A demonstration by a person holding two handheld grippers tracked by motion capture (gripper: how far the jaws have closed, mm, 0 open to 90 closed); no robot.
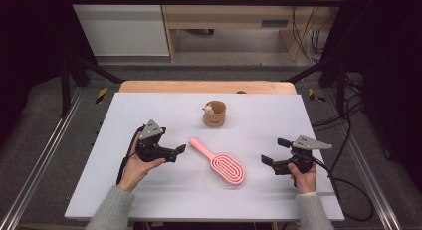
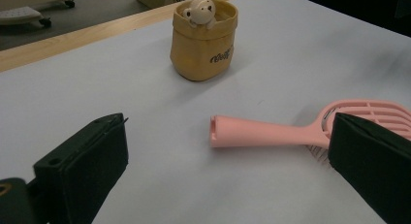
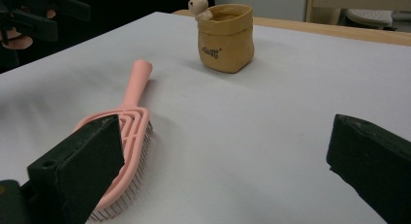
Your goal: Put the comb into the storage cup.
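Note:
A pink hairbrush [image 1: 219, 161] lies flat in the middle of the white table top [image 1: 149, 200], its handle pointing far-left. Behind it stands a tan fabric pouch [image 1: 214, 114] with a small bear figure on its rim. My left gripper [image 1: 176, 153] is open just left of the brush handle, holding nothing. In the left gripper view the handle end of the brush [image 2: 261, 133] lies between the open jaws of that gripper [image 2: 228, 118], with the pouch [image 2: 203, 40] beyond. My right gripper [image 1: 275, 151] is open to the right of the brush head. In the right gripper view the brush [image 3: 131, 103] lies by the left jaw of that gripper [image 3: 226, 121].
A wooden edge [image 1: 206, 86] runs along the far side of the white top. A black cable [image 1: 348, 185] trails off the right side of the table. The pouch [image 3: 228, 37] stands ahead in the right gripper view, and the other gripper [image 3: 43, 13] shows far off at top left.

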